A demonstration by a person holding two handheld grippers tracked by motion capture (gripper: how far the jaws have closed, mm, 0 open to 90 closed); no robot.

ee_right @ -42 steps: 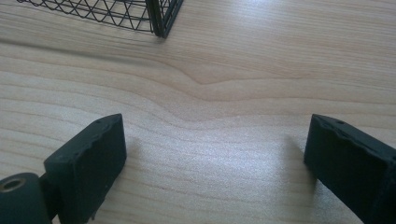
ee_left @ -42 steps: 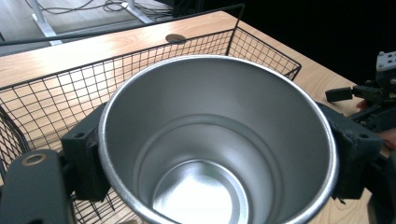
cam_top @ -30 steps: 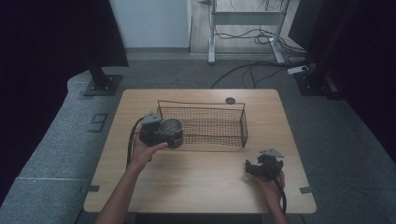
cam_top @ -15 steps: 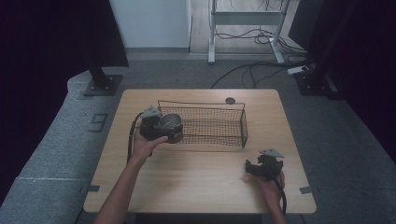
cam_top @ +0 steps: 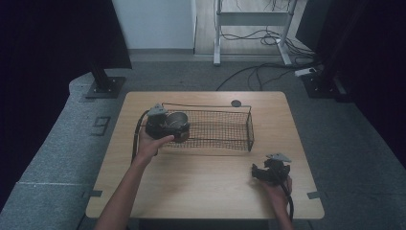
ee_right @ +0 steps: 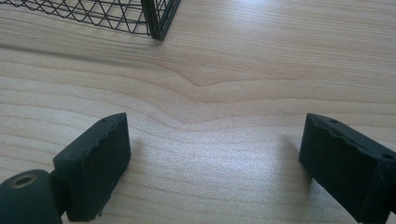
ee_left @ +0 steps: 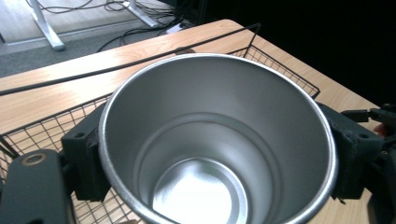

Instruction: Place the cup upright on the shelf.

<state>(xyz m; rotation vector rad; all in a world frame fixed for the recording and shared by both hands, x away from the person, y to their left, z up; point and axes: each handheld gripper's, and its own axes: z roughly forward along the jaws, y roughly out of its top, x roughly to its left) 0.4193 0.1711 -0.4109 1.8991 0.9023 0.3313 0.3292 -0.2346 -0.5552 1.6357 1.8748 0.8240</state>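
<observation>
Left gripper [cam_top: 178,128] in the high view holds a steel cup [cam_top: 177,118] at the left end of the wire basket [cam_top: 225,130], probably just over its rim, while the right gripper [cam_top: 261,172] rests on the table [cam_top: 210,191] near the front right.

Left gripper view: jaws clamp the cup's [ee_left: 215,140] sides (open mouth facing the camera), basket mesh [ee_left: 42,126] behind.

Right gripper view: jaws spread wide over bare wood [ee_right: 210,93], basket corner [ee_right: 159,16] ahead.

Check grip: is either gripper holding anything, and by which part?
The left gripper holds a metal cup, its jaws clamped on opposite sides of the outer wall just below the rim, over the wire basket. The right gripper is open, holding nothing.
</observation>
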